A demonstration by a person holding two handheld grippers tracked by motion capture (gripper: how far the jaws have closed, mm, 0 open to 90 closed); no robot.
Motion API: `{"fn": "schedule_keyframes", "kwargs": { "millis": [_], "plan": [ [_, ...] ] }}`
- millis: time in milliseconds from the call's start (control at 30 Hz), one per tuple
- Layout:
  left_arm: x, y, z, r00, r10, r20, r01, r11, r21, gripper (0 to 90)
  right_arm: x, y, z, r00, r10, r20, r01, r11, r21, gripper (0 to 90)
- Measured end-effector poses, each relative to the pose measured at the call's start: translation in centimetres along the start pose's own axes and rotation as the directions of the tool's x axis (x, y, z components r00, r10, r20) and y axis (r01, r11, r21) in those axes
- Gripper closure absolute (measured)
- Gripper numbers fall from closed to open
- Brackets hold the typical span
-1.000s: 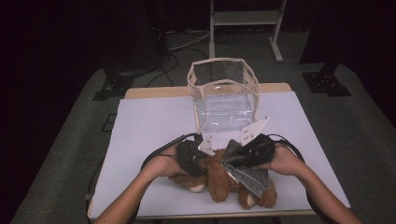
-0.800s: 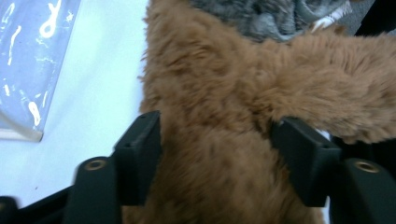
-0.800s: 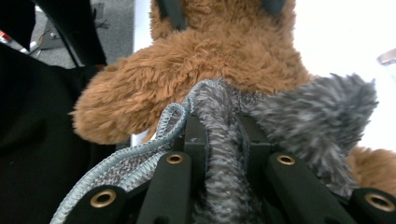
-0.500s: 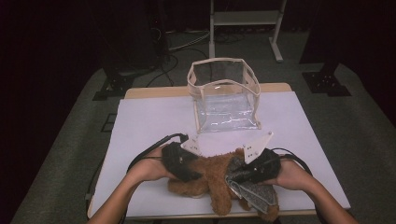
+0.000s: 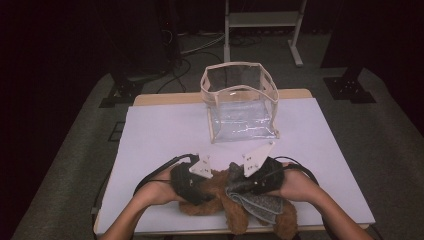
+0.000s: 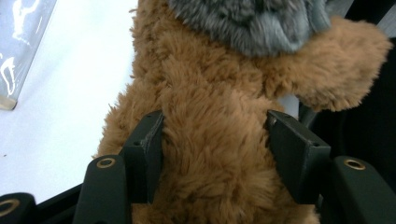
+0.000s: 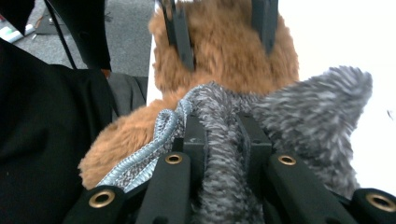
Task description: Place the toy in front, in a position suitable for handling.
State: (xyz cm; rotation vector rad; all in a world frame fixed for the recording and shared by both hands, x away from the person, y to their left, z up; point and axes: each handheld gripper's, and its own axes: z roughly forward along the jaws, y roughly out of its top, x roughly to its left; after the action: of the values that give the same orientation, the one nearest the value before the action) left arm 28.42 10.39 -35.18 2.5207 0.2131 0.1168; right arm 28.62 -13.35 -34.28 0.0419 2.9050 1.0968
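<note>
A brown plush toy [image 5: 215, 202] lies at the table's near edge, its legs hanging over the rim. A grey fuzzy cloth [image 5: 257, 202] is wrapped on it. My left gripper [image 5: 210, 186] comes from the left and is shut on the toy's brown body [image 6: 215, 116], one finger [image 6: 149, 140] pressed into the fur on each side. My right gripper [image 5: 236, 187] comes from the right and is shut on a fold of the grey cloth [image 7: 308, 102]. In the right gripper view the brown toy [image 7: 224, 51] lies beyond, with the left gripper [image 7: 219, 28] clamped on it.
A clear plastic bag with a beige rim [image 5: 242, 102] stands open at the back middle of the white table [image 5: 160, 130]. Black cables loop from both grippers across the tabletop. A metal stand [image 5: 262, 20] is on the floor behind.
Both hands have drawn back toward the near edge, bringing the plush toy with them. The toy now hangs further over the front rim. Both grips are unchanged.
</note>
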Motion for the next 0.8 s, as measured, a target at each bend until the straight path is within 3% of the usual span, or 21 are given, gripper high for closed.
{"fn": "schedule_keyframes", "kwargs": {
  "millis": [167, 300, 367, 500, 567, 633, 800],
  "plan": [
    [0.7, 0.2, -1.3, 1.0000, -0.005, 0.007, 0.006, 0.9996, -0.027, 35.9, 0.3, -2.1, -0.5, 0.9987, 0.050, 0.003, -0.050, 0.999, -0.010, 76.4],
    [1.2, -0.2, -2.2, 0.9995, -0.028, -0.016, 0.028, 0.9995, -0.011, 33.5, 0.3, -2.6, -0.8, 0.9984, 0.057, 0.003, -0.057, 0.998, -0.004, 76.4],
    [1.2, -0.7, -1.8, 0.9992, -0.040, 0.005, 0.040, 0.9991, 0.011, 34.5, 0.3, -2.8, -1.0, 0.9982, 0.059, 0.003, -0.059, 0.998, 0.002, 76.4],
    [0.6, -1.3, -0.7, 0.9992, -0.034, 0.019, 0.035, 0.9994, -0.008, 40.4, 0.5, -3.2, -1.3, 0.9978, 0.065, -0.009, -0.065, 0.998, 0.014, 76.3],
    [0.4, -1.2, -0.4, 0.9996, -0.022, 0.019, 0.022, 0.9997, 0.001, 41.1, 0.6, -2.7, -1.7, 0.9984, 0.056, -0.007, -0.056, 0.998, 0.034, 75.8],
    [0.3, -1.0, -0.1, 0.9999, -0.014, 0.010, 0.014, 0.9996, 0.025, 41.3, 0.7, -1.5, -2.2, 0.9998, 0.017, 0.012, -0.017, 0.999, 0.045, 75.7],
    [-0.4, -0.7, 0.3, 0.9996, 0.022, 0.018, -0.023, 0.9988, 0.044, 42.0, 0.1, 1.1, -1.9, 0.9997, -0.019, 0.014, 0.019, 1.000, -0.008, 75.7]
  ]
}}
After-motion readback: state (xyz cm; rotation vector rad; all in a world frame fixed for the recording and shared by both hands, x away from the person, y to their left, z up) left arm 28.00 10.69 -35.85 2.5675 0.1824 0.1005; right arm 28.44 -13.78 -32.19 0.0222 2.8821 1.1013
